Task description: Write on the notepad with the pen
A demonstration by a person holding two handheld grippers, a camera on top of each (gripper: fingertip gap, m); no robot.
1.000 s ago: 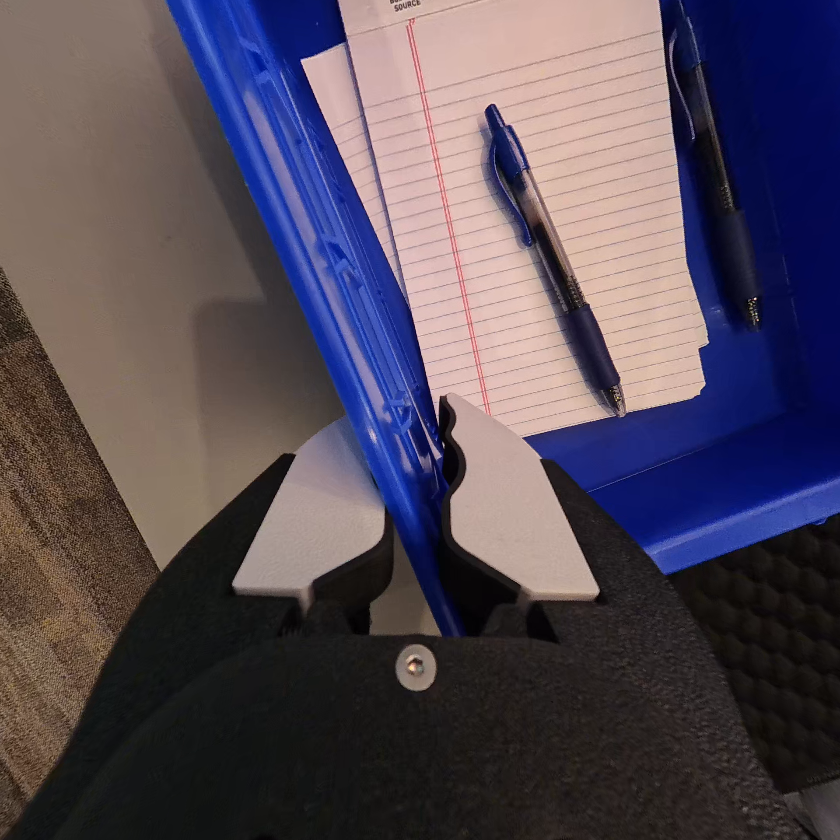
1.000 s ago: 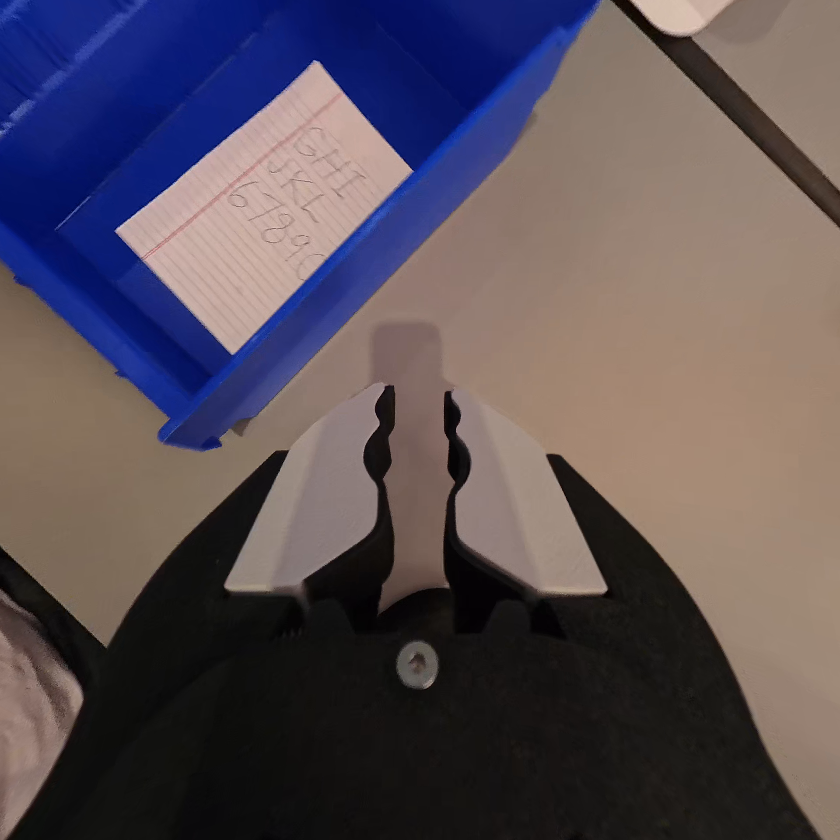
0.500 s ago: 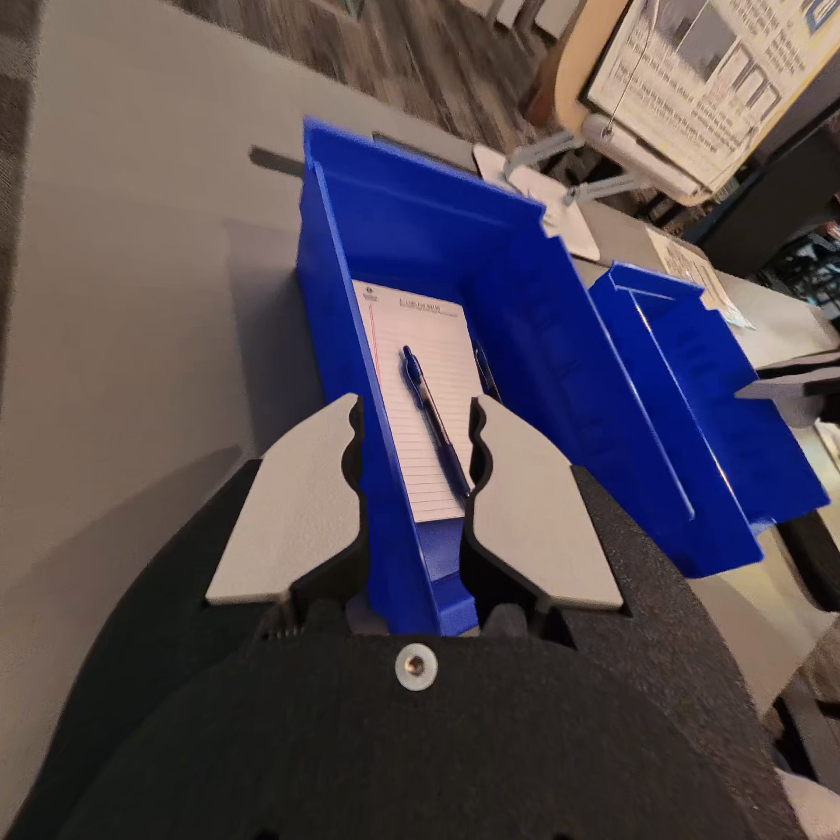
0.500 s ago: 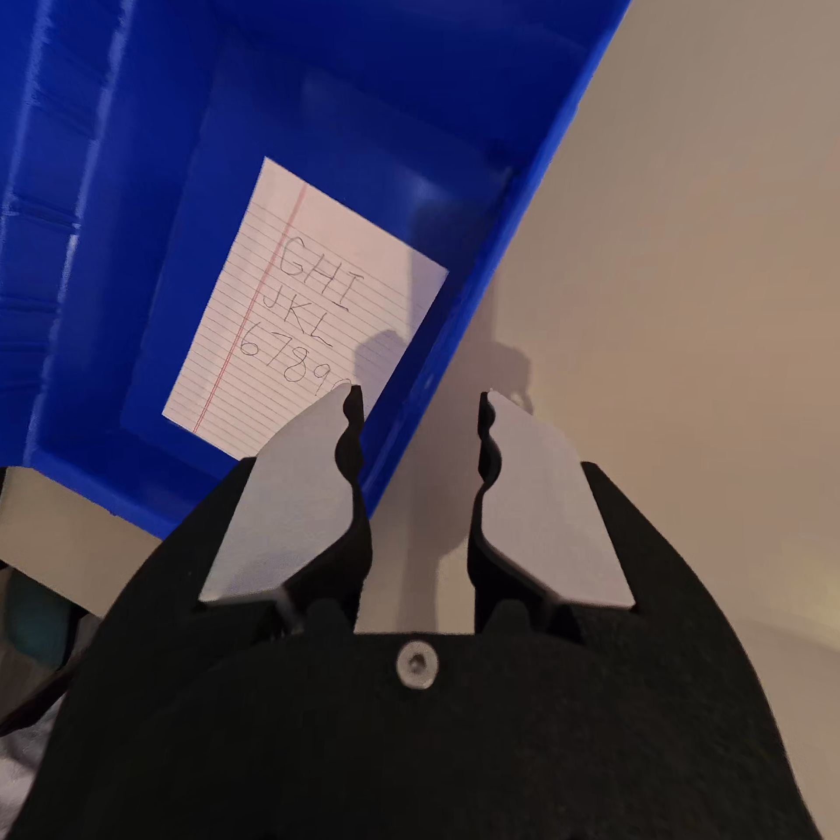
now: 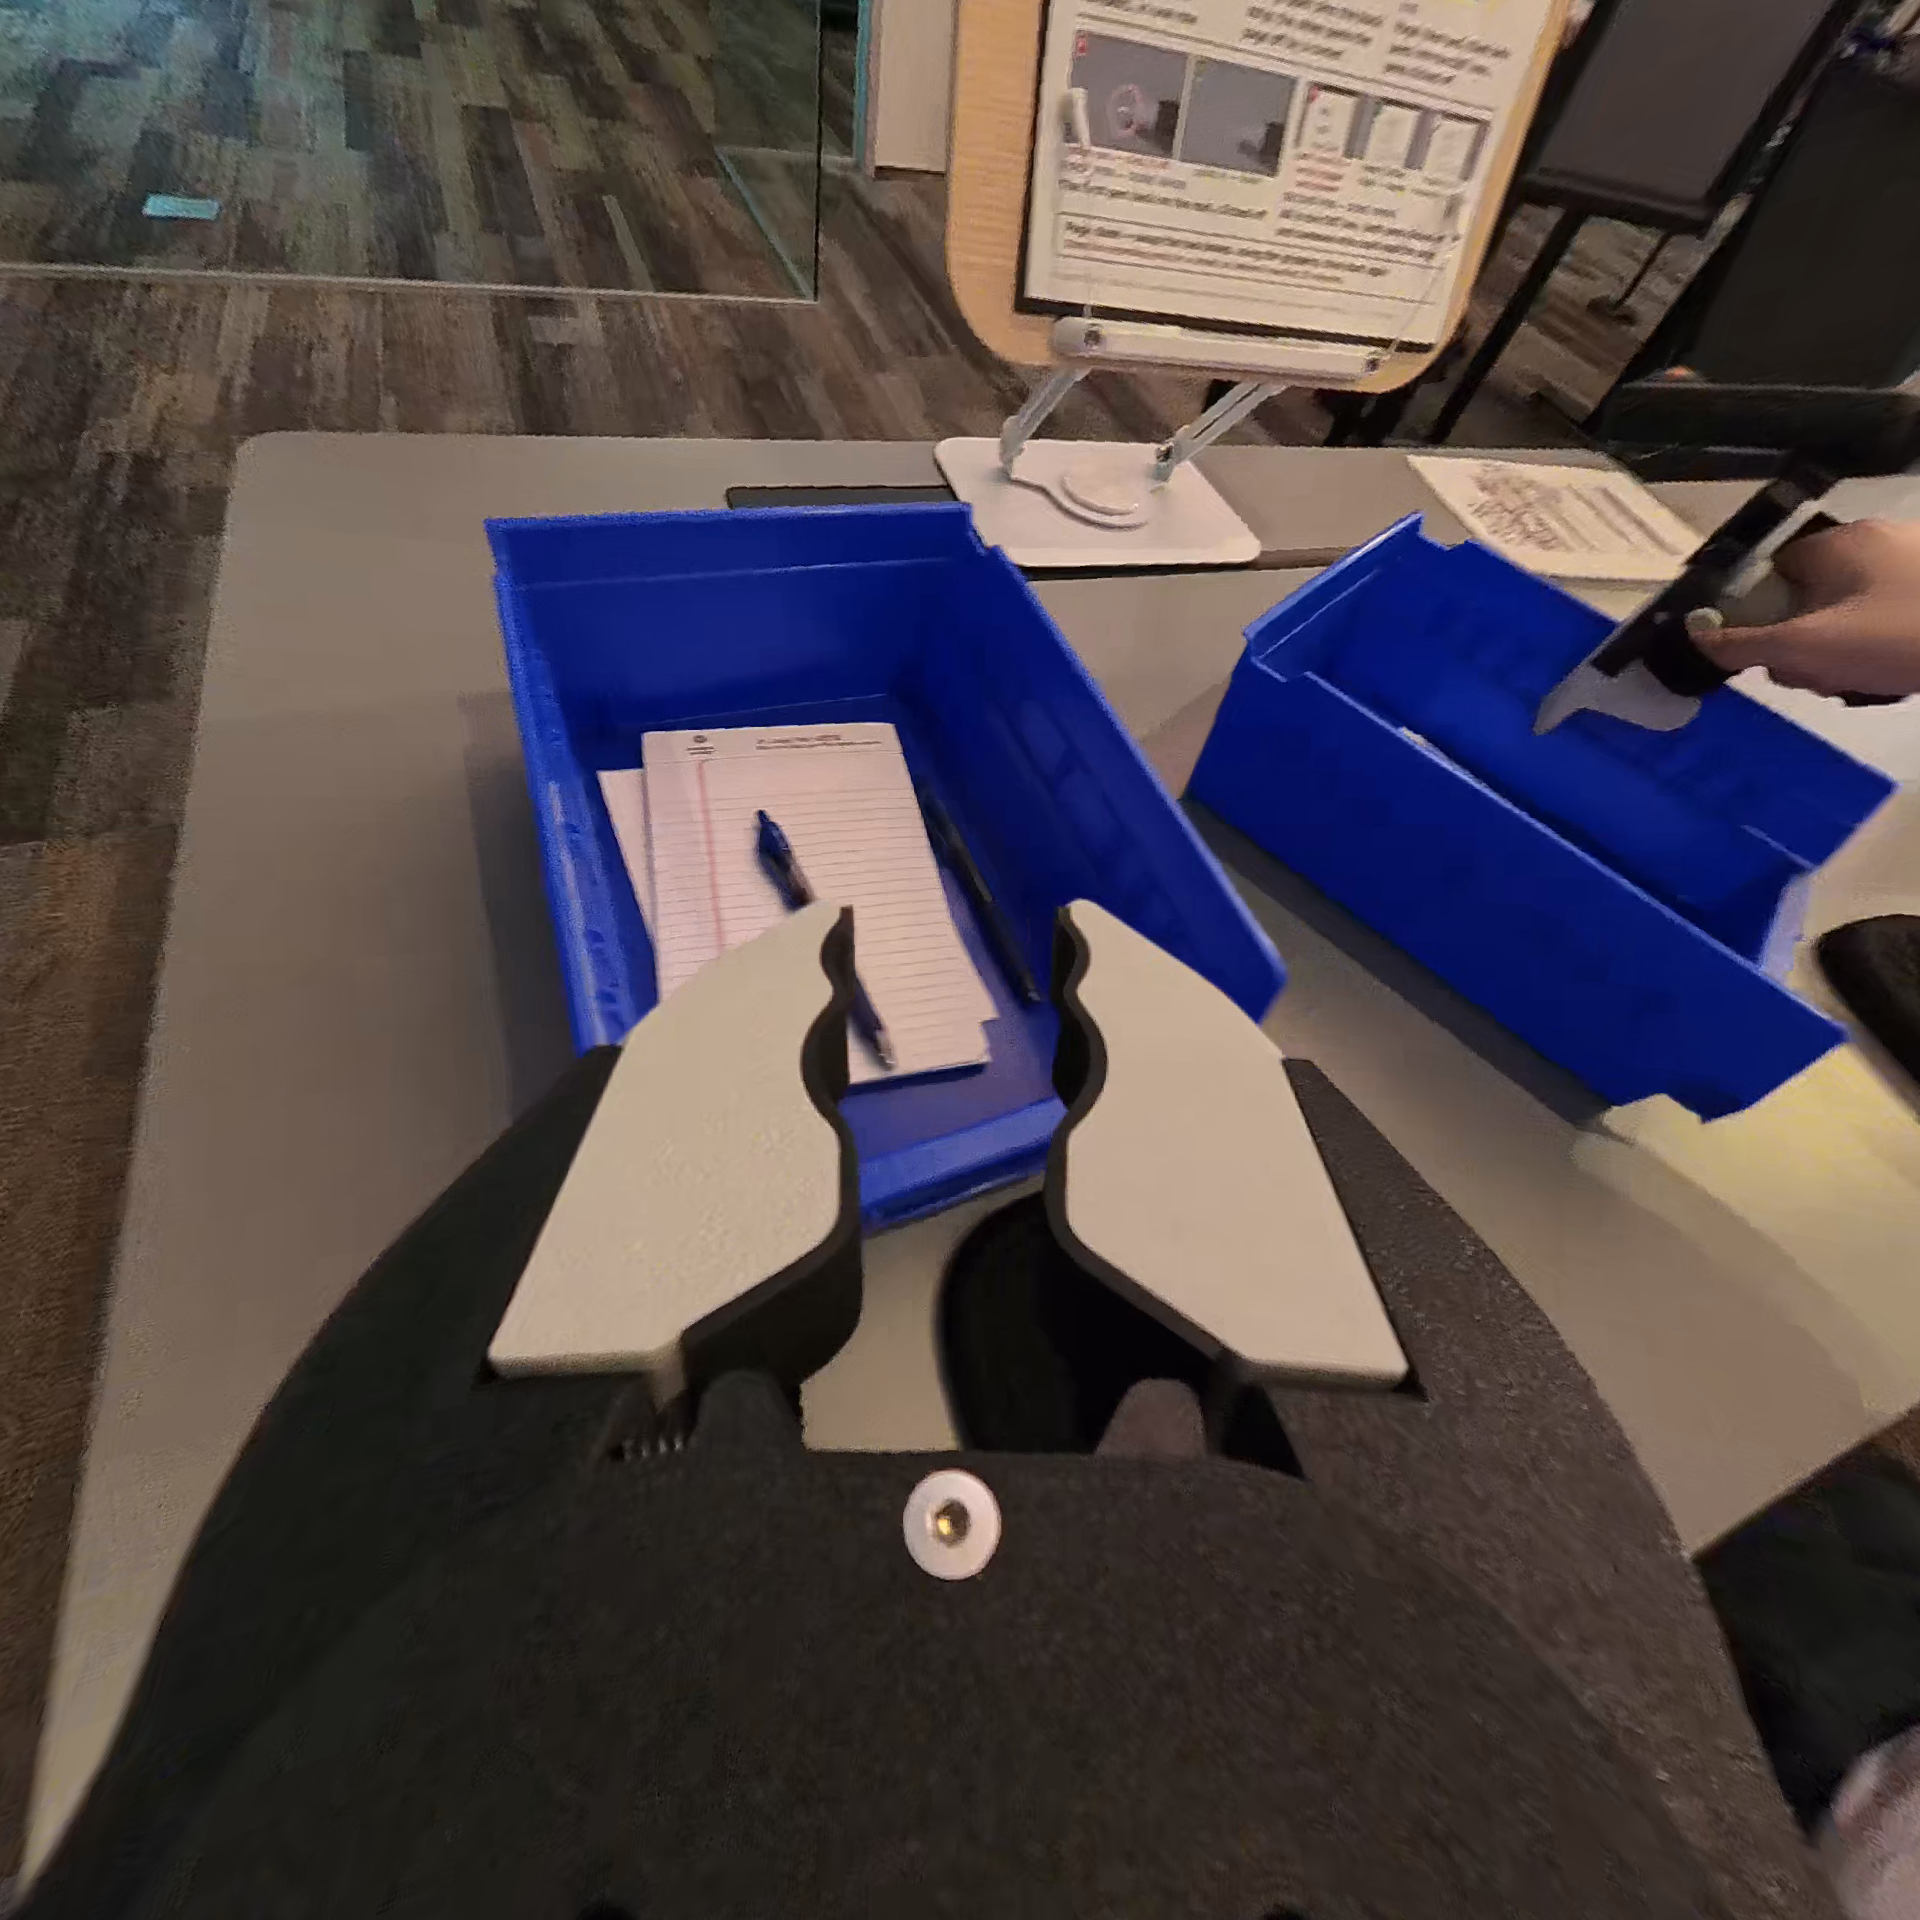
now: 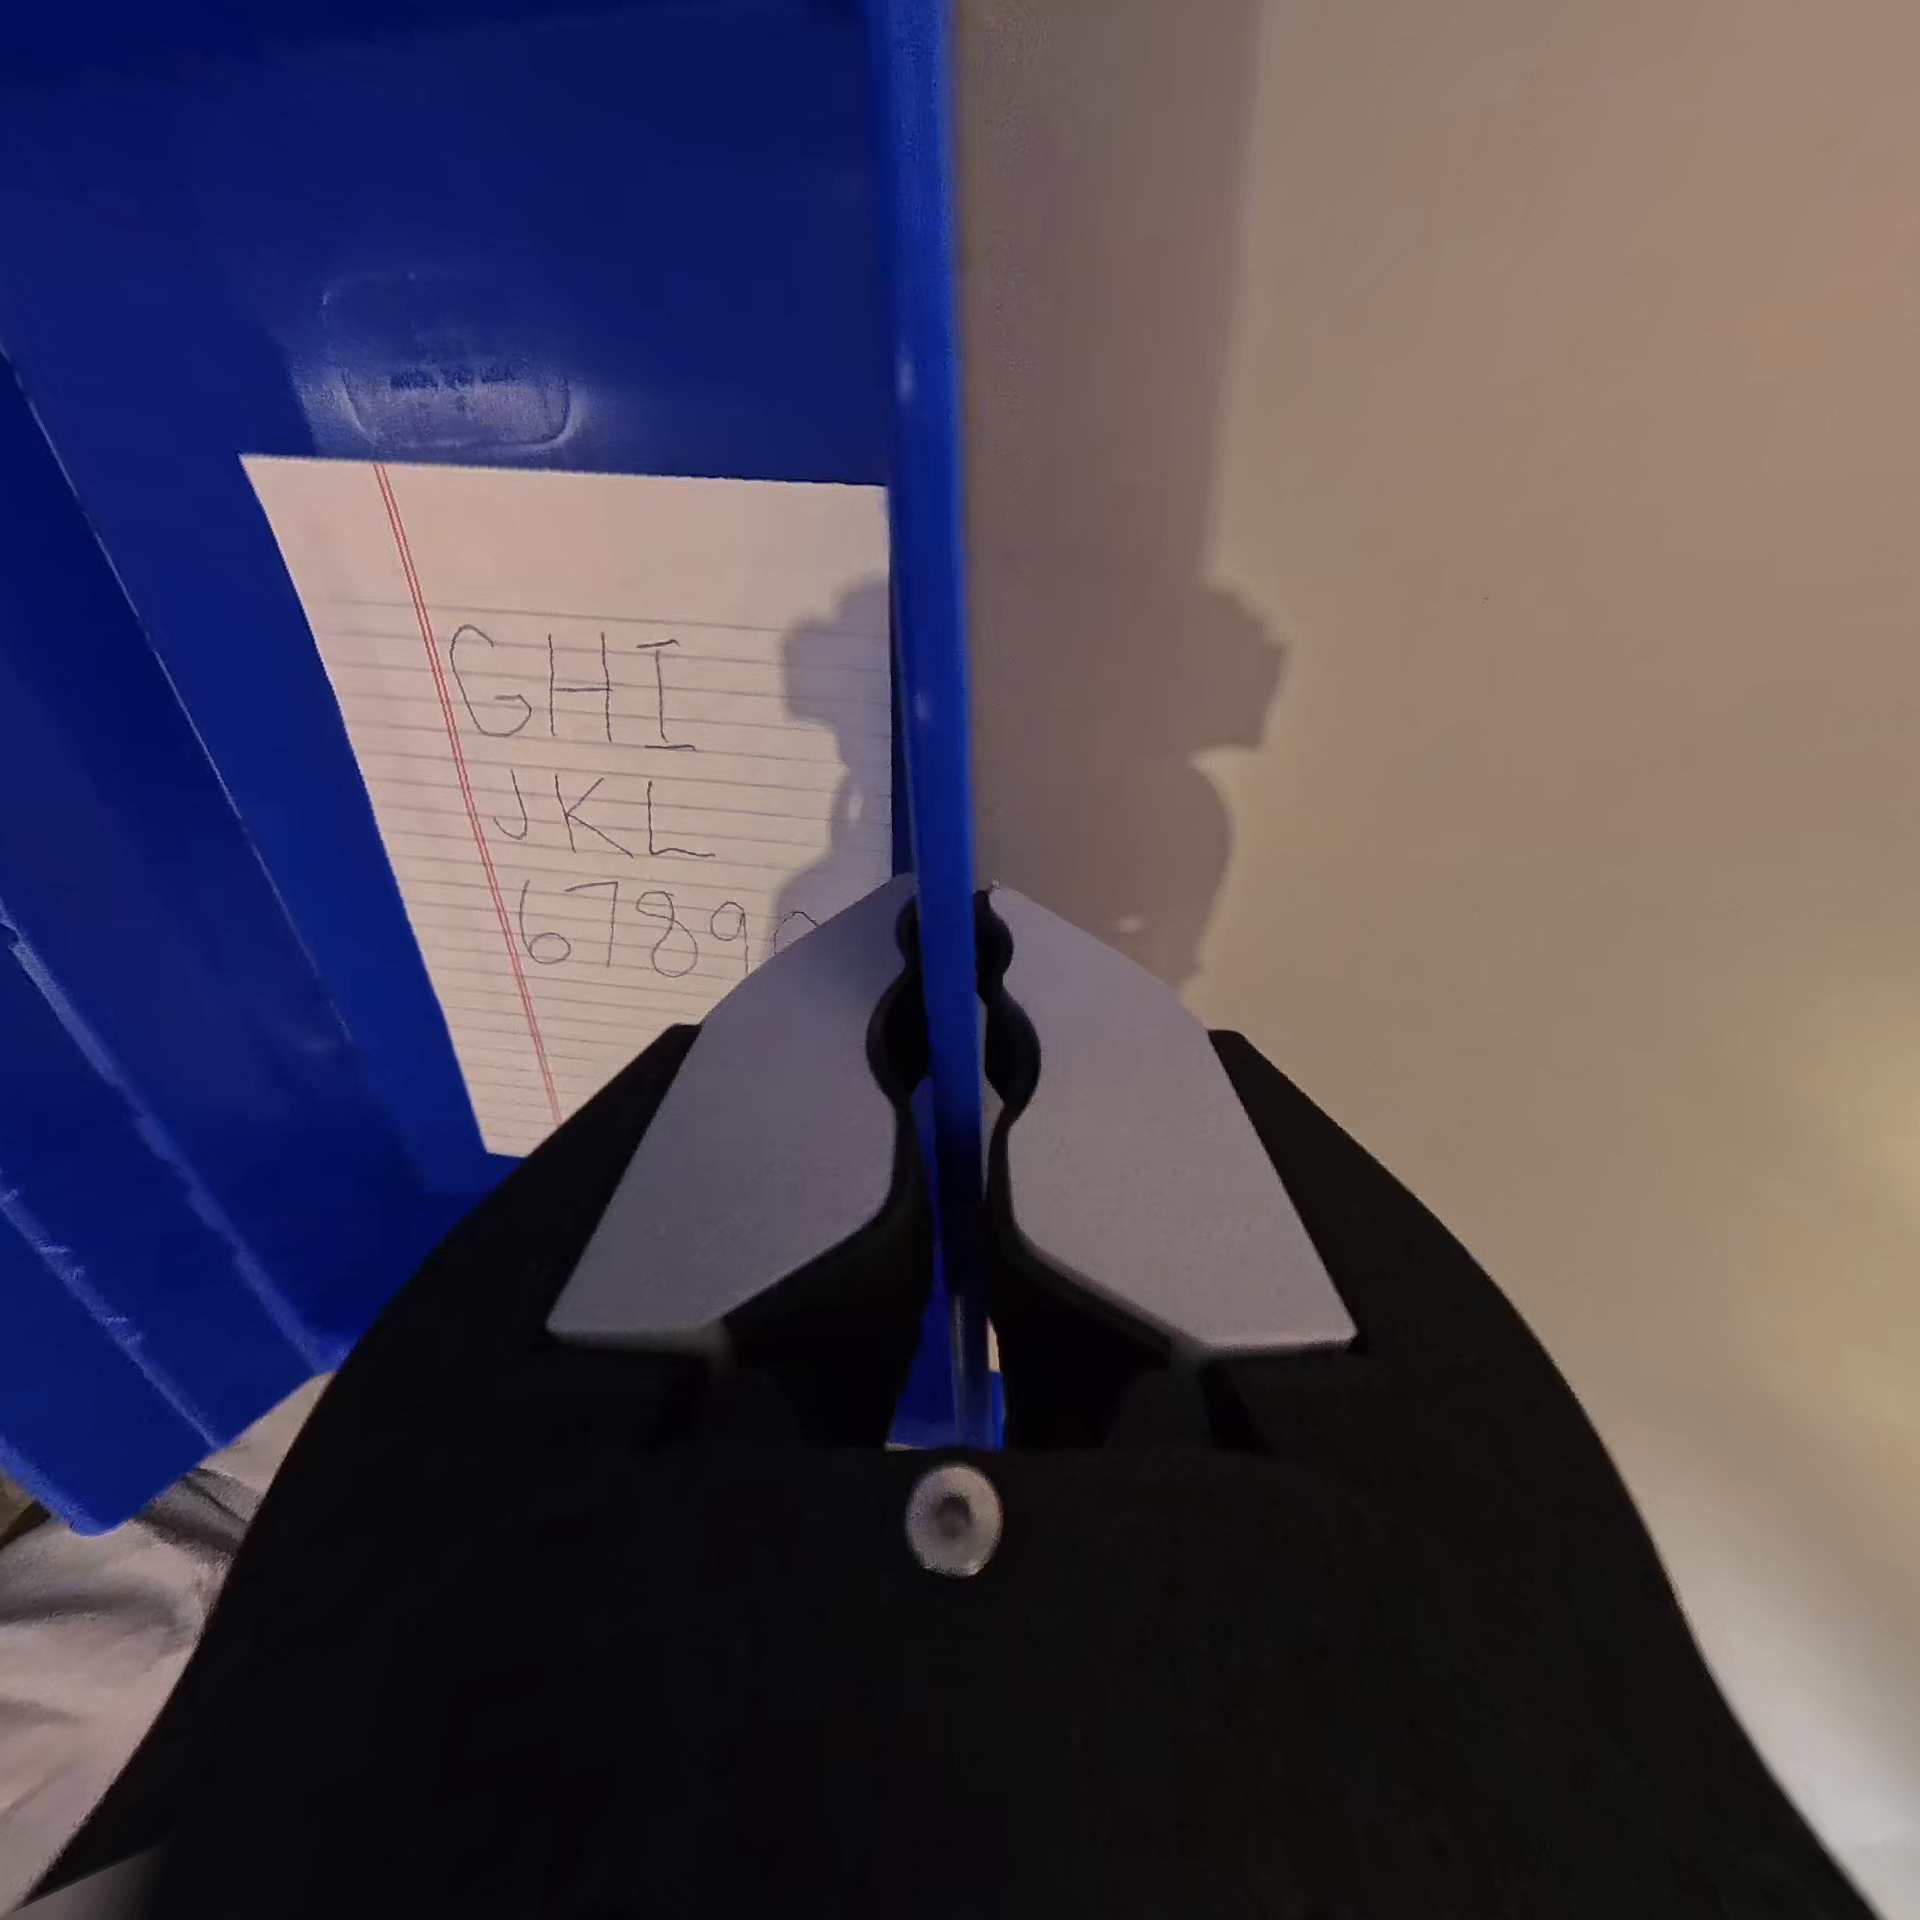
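Observation:
A white lined notepad [image 5: 873, 821] lies in the left blue bin [image 5: 1091, 779], with a blue pen [image 5: 781, 868] on it and a second dark pen [image 5: 982, 904] beside it on the bin floor. My left gripper [image 5: 956, 914] is open and empty, above the bin's near end. My right gripper [image 6: 951, 894] is shut on the side wall of the right blue bin [image 6: 925, 520]. A lined sheet with handwriting [image 6: 623, 582] lies in that bin. The left wrist view shows the right bin [image 5: 1507, 914] with the right gripper [image 5: 1558, 717] on its far wall, held by a hand [image 5: 1839, 613].
The bins stand on a grey table [image 5: 343, 831], its left edge close to the left bin. A document stand [image 5: 1236, 156] with a white base [image 5: 1091, 499] is behind the bins. A printed sheet [image 5: 1558, 520] lies at the far right, a black pad [image 5: 1870, 977] at the right edge. Across from one pair of fingers to the other is roughly 50 cm. My right tips are about 45 cm from the blue pen [image 5: 781, 868], my left tips only 25 cm.
My left gripper let go of the left bin's wall, opened wider and drew back above the bin's near end. My right gripper moved onto the right bin's wall and shut on it.

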